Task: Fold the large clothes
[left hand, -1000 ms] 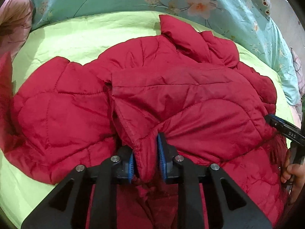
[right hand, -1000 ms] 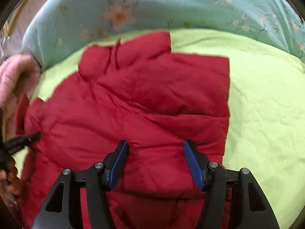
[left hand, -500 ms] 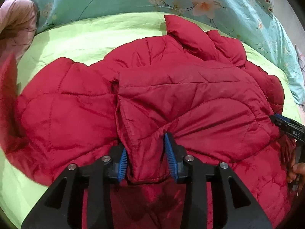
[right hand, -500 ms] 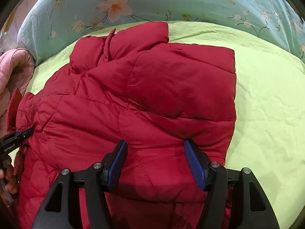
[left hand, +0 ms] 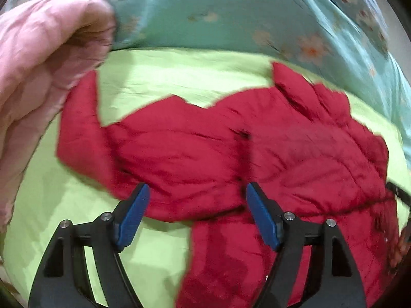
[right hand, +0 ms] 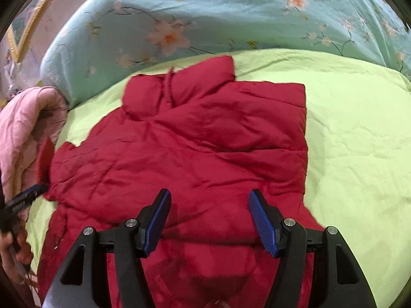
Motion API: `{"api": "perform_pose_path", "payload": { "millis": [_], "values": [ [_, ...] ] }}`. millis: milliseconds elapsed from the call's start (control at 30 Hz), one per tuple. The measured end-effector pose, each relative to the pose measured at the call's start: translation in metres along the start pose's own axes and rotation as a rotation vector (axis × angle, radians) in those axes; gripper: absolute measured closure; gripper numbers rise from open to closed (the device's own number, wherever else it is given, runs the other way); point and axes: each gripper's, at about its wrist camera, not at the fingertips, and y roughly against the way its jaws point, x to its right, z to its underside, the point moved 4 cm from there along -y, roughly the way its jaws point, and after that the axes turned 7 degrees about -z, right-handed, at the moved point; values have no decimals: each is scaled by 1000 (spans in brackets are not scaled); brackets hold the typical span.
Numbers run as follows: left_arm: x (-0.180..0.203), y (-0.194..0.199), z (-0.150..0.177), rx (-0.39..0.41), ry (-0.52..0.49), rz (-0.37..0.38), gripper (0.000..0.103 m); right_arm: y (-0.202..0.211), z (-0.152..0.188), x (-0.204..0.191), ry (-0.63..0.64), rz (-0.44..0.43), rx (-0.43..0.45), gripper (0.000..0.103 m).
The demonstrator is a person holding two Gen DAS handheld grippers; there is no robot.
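The jacket (right hand: 195, 148) ahead of the right tongs (right hand: 209, 220) is deep red, quilted with stitched lines. It lies on a plain lime-green sheet (right hand: 359, 141) that spreads to the right of those tongs. Beyond the sheet, a pale teal quilt (right hand: 218, 12) carries a print of pinkish-white blossoms with orange centres on thin dark stems. Far left of the left tongs (left hand: 196, 214) sits a dusty pink quilted cover (left hand: 38, 59). Both tongs are black with blue ribbed pads (right hand: 262, 223).

Red jacket (right hand: 200, 138) on green sheet (right hand: 354, 138); right tongs (right hand: 209, 205) spread above.
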Motion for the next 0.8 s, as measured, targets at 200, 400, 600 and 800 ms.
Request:
{"api": "perform_pose_path", "payload": {
  "millis": [200, 400, 600, 800],
  "values": [
    [-49, -6, -14, 10, 125, -45, 26, 20, 9, -29, 31, -78, 10, 38],
    [-75, -18, -25, 4, 174, -120, 26, 23, 20, -57, 66, -134, -11, 38],
    [-95, -48, -39, -46, 198, -192, 25, 23, 36, -70, 53, -181, -35, 38],
    [-104, -85, -51, -90, 179, -291, 25, 17, 46, -77, 60, -196, -54, 38]
  ]
}}
